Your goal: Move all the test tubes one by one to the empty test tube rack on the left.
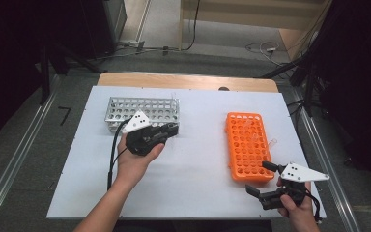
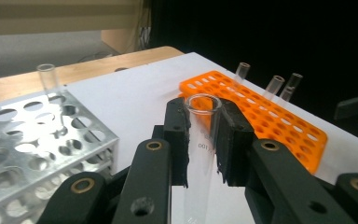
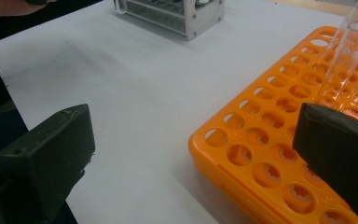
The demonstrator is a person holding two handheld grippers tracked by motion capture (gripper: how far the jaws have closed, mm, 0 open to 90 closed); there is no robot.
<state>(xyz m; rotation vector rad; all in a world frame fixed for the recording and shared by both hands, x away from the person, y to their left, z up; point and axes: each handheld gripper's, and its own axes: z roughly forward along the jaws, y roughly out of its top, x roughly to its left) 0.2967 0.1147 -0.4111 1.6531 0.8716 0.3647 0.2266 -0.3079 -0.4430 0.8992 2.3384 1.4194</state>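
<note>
The tube (image 2: 200, 140), clamped upright in the left gripper (image 2: 204, 140) beside the metal rack (image 2: 42, 154), could slip or crack if squeezed unevenly; the right gripper (image 3: 191, 154) gapes empty.

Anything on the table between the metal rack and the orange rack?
Bare white table lies between the metal rack and orange rack, per the high view.
</note>
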